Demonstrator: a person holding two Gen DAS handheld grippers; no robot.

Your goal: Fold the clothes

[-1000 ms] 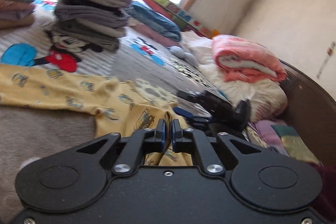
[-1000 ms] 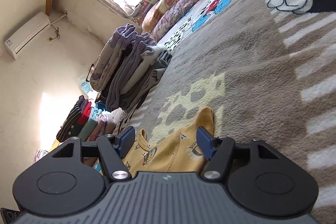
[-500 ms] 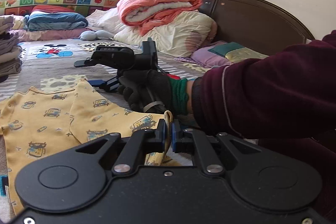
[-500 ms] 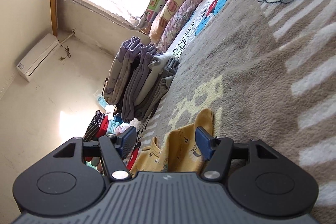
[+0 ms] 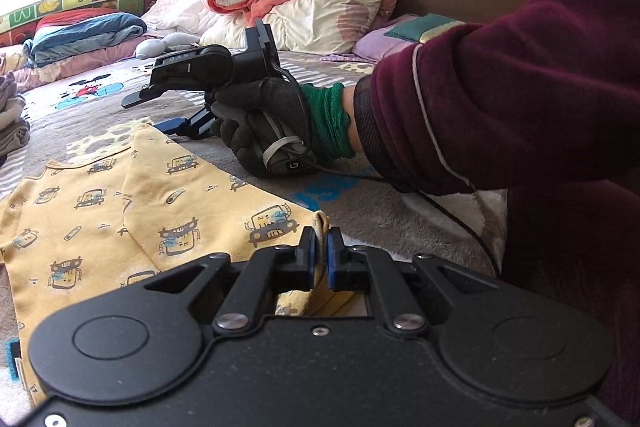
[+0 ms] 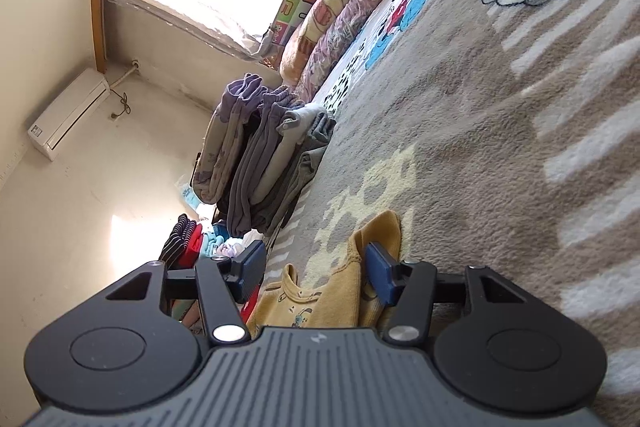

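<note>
Yellow shirt pinched on one side, loosely bracketed on the other

One yellow printed shirt (image 5: pixel 132 211) lies spread on the grey cartoon blanket (image 6: pixel 500 155); the left gripper (image 5: pixel 320 253) is clamped tight on its ribbed edge, while the right gripper (image 6: pixel 316 269), gripped by a gloved hand (image 5: pixel 260 131), has its jaws closing with a raised fold of shirt between them, pads not yet pressing. Two stacks of folded clothes (image 6: pixel 260 155) stand beyond
</note>
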